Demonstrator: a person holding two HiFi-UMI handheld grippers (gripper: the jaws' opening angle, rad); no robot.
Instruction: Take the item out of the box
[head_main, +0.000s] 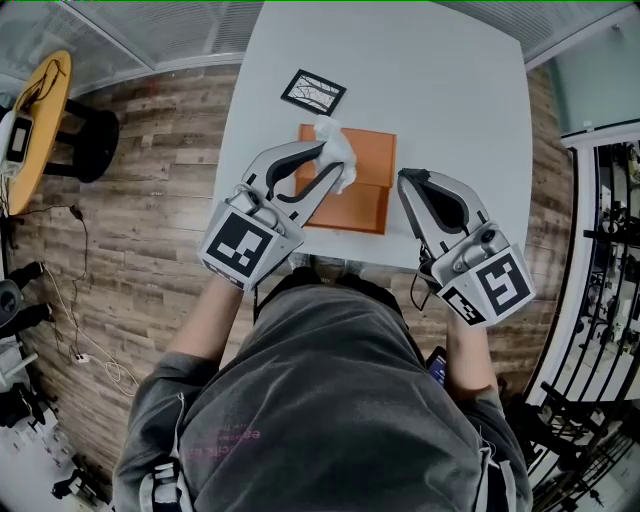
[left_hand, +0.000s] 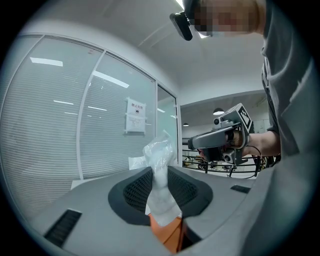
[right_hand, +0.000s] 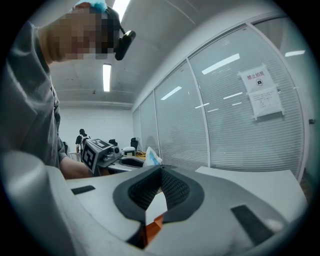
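An orange box lies flat near the front edge of the white table. My left gripper is over the box's left part, shut on a crumpled white plastic-wrapped item lifted above it. In the left gripper view the item stands up between the pads of the left gripper, with the box below. My right gripper hovers just right of the box with its tips together and nothing between them. In the right gripper view the right gripper has its jaws meeting, and a sliver of the box shows beneath.
A small black-framed flat piece lies on the table beyond the box. A round yellow side table stands on the wooden floor at left. Metal racks line the right side. A glass wall with blinds stands behind the table.
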